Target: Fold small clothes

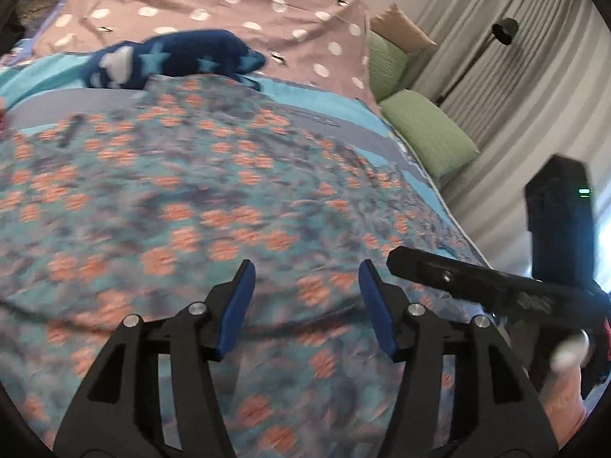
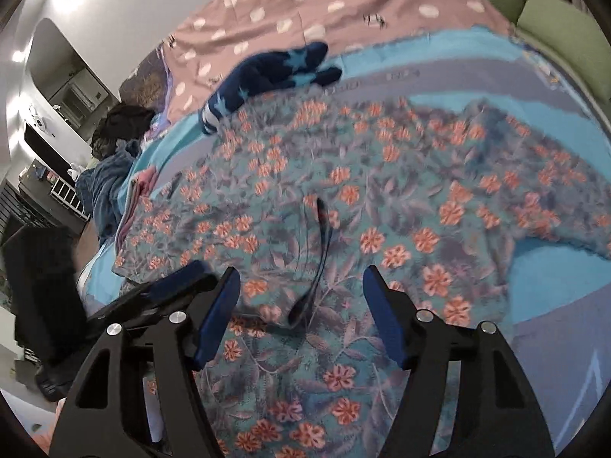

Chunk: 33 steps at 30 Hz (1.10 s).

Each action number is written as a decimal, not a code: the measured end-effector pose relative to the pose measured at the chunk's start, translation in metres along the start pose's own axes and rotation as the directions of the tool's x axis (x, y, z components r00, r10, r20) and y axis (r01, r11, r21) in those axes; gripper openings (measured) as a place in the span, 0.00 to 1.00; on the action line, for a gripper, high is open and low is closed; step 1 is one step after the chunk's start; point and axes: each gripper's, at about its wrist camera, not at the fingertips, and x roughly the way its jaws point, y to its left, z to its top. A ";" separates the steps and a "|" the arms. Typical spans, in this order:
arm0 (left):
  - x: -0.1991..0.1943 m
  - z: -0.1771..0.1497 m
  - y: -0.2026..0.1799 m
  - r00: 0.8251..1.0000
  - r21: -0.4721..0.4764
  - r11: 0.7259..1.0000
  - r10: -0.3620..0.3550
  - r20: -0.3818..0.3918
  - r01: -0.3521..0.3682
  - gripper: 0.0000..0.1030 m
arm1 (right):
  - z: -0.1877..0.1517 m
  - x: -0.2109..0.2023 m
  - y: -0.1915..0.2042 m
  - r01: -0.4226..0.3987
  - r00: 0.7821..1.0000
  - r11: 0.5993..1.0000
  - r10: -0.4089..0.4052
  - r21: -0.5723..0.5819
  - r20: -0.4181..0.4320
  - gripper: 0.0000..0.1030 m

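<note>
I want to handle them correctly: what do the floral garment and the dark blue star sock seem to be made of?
Floral garment: probably thin woven or jersey cloth, matte; it lies limp and creased on the bed. Star sock: likely thick, fuzzy knit; its outline looks soft and bulky, though blur leaves this uncertain.

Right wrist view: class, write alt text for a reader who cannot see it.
The open right gripper hovers over a floral garment spread on a bed, a dark strap lying between its blue fingers. A navy star-patterned sock lies beyond; the left gripper shows at left.
</note>
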 end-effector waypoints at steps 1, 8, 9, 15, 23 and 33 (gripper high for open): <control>-0.009 -0.002 0.006 1.000 -0.006 1.000 0.017 0.013 -0.017 0.58 | -0.001 0.003 -0.003 0.003 1.000 1.000 -0.003 0.007 -0.009 0.66; -0.098 -0.017 0.080 0.944 -0.110 0.950 0.306 0.120 -0.294 0.66 | 0.008 0.022 -0.012 -0.031 0.999 0.999 0.032 0.032 -0.030 0.66; -0.109 -0.020 0.091 0.928 -0.123 0.934 0.350 0.128 -0.335 0.66 | 0.013 0.028 -0.009 -0.016 0.999 1.000 0.016 0.019 -0.027 0.66; -0.131 -0.025 0.128 0.844 -0.124 0.847 0.529 0.092 -0.518 0.71 | 0.026 0.060 0.012 0.003 1.000 0.997 -0.005 -0.072 -0.028 0.45; -0.100 -0.021 0.144 0.859 -0.127 0.853 0.512 0.016 -0.506 0.72 | 0.049 -0.009 0.028 -0.005 0.981 0.994 0.026 -0.109 0.193 0.08; -0.088 -0.018 0.144 0.847 -0.108 0.842 0.531 0.001 -0.528 0.72 | 0.065 0.001 -0.055 0.121 0.981 0.991 -0.128 0.052 0.146 0.08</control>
